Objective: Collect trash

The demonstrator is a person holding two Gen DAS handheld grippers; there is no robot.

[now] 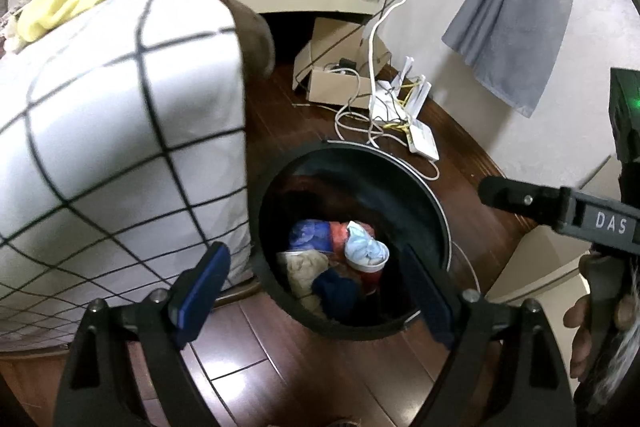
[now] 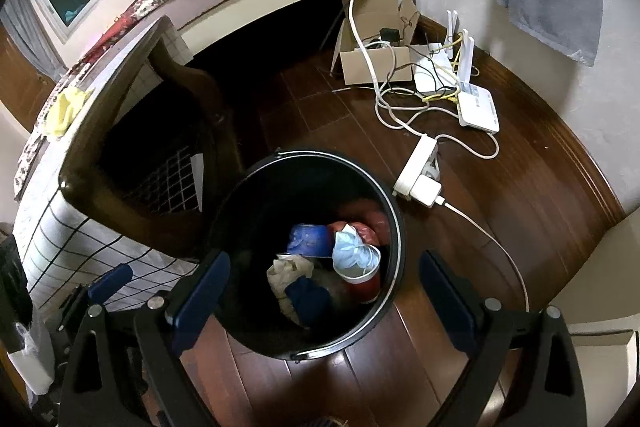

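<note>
Bin (image 2: 394,227): centre frame on floor, holding red cup (image 2: 362,281), wrappers, cloth.
Trash: light, crushable; pinch cup rim.
Left gripper (image 1: 316,287): jaws released, empty.
Right gripper (image 2: 324,297): jaws released, empty.

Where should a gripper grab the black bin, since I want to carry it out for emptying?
Judging by its shape, grip the black bin at its rim, coming straight down with one finger inside and one outside. The floor-side rim looks freest; the checked bedding crowds the opposite side.

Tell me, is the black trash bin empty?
No, the black trash bin already holds trash, such as a red cup stuffed with light blue paper and a blue bowl.
</note>
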